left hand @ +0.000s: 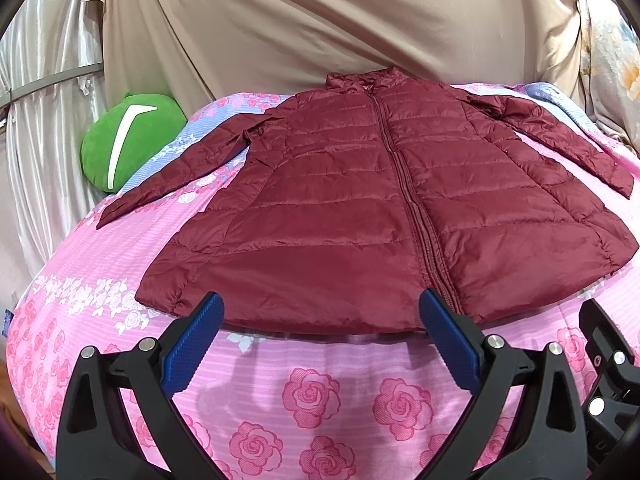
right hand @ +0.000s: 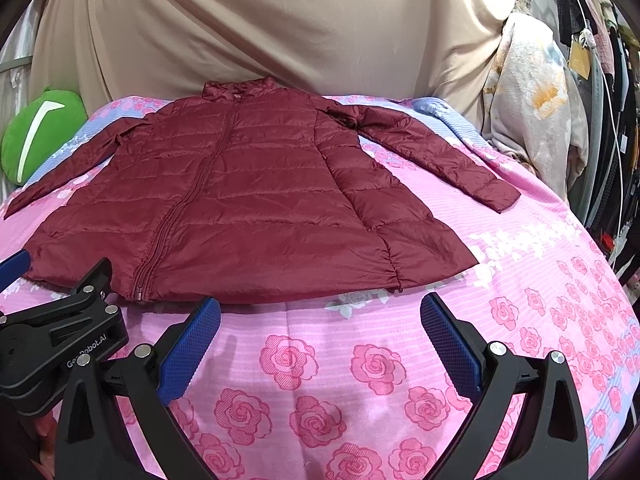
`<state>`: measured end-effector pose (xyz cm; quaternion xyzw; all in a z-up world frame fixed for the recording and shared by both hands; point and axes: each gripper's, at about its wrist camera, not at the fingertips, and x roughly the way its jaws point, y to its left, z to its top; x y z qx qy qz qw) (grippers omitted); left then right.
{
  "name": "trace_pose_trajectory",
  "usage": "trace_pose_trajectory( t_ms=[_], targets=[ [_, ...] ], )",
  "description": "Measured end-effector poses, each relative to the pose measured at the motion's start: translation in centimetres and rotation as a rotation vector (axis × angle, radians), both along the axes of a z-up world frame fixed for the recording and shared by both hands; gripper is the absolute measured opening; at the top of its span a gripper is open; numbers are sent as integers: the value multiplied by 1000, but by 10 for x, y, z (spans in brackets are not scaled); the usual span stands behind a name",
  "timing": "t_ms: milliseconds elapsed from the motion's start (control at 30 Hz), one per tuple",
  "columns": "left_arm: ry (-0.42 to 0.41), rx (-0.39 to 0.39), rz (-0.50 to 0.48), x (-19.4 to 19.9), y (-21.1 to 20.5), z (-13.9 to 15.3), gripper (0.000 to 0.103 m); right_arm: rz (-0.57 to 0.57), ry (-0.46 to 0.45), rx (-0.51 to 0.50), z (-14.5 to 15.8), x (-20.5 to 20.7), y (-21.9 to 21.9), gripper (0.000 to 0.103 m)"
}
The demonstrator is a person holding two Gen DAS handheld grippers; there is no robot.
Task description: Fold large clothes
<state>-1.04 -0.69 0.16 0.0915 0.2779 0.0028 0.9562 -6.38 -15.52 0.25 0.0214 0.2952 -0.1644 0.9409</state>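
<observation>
Both tongs spread wide and empty, jacket flat on the bed.
Left view: left tongs (left hand: 322, 314) at the jacket (left hand: 360, 208) hem, frame centre; slippery quilting may slide. Right view: right tongs (right hand: 320, 316) below the hem; sleeve (right hand: 436, 152) at upper right may trail.

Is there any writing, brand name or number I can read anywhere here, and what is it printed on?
"GenRobot.AI": white letters on the black body of the left gripper, seen from the right wrist view; the middle letters are slightly blurred.
Green cushion: only a white curved mark, no letters.
Maroon jacket: no label or print shows.
Pink bedsheet: rose pattern only, no text.
</observation>
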Motion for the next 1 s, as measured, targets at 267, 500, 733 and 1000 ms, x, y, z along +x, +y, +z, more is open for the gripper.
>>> trace_pose_trajectory(
  t_ms=[267, 500, 733, 1000],
  targets=[
    [-6, 1, -11, -1, -2, 3, 96, -23, -11, -10, 4, -2, -1, 98],
    [-17, -2, -20, -3, -4, 4, 96, -39, -21, -33, 9, -9, 3, 98],
    [3, -2, -18, 1, -5, 2, 96, -15, 3, -48, 9, -7, 9, 98],
    [2, -8, -22, 0, -3, 1, 96, -12, 12, -42, 8, -5, 8, 98]
  ],
)
